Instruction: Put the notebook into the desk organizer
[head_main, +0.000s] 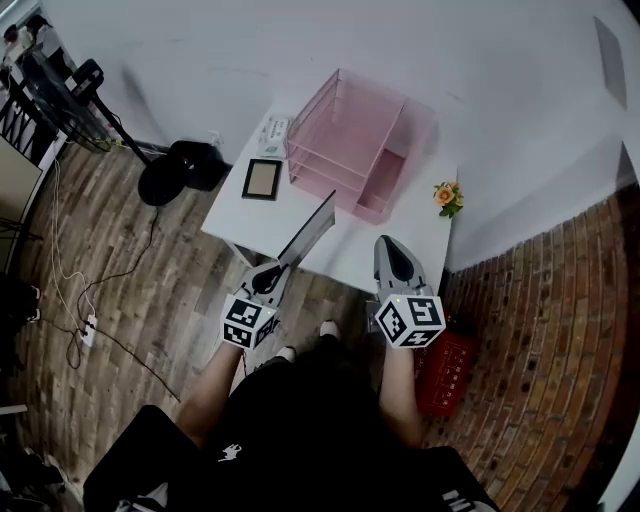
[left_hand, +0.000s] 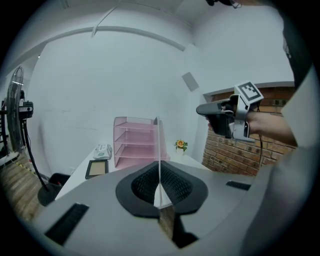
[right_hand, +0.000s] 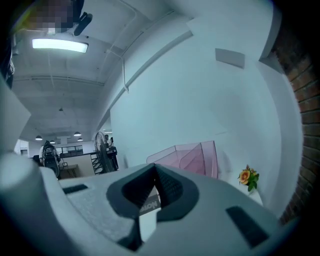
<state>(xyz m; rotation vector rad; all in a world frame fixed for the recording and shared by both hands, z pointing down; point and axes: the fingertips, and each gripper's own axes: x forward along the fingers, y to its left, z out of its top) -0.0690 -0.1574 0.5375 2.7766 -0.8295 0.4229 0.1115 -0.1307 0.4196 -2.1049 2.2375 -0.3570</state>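
Room: white table pushed against a white wall, wooden floor on the left, brick pattern on the right.
Left claw: the left gripper is clamped on the near edge of the notebook, with its pads pressed tight against both covers.
Notebook: thin and dark, held on edge and tilted. It reaches from the claw across the near left part of the table toward the far side. In the left gripper view it appears as a narrow upright line in front of the pink shelves.
Where the notebook is: outside the organizer, on its near side. Its far end is close to the front of the shelves. I cannot tell whether it touches the table.
Right claw: the right gripper has its jaws together at the tips with nothing between them. It hangs over the near right edge of the table, just right of the notebook.
Organizer: the pink organizer stands at the far middle of the table, with stacked open shelves and a narrow compartment on its right.
Picture frame: a dark picture frame lies flat just left of the organizer.
Packet: a small pale packet lies at the far left corner, beyond the frame.
Flower: an orange flower stands at the right edge of the table.
Floor left: a black stand base sits beside the table, with cables trailing away from it.
Floor right: a red crate sits near the person's right arm.
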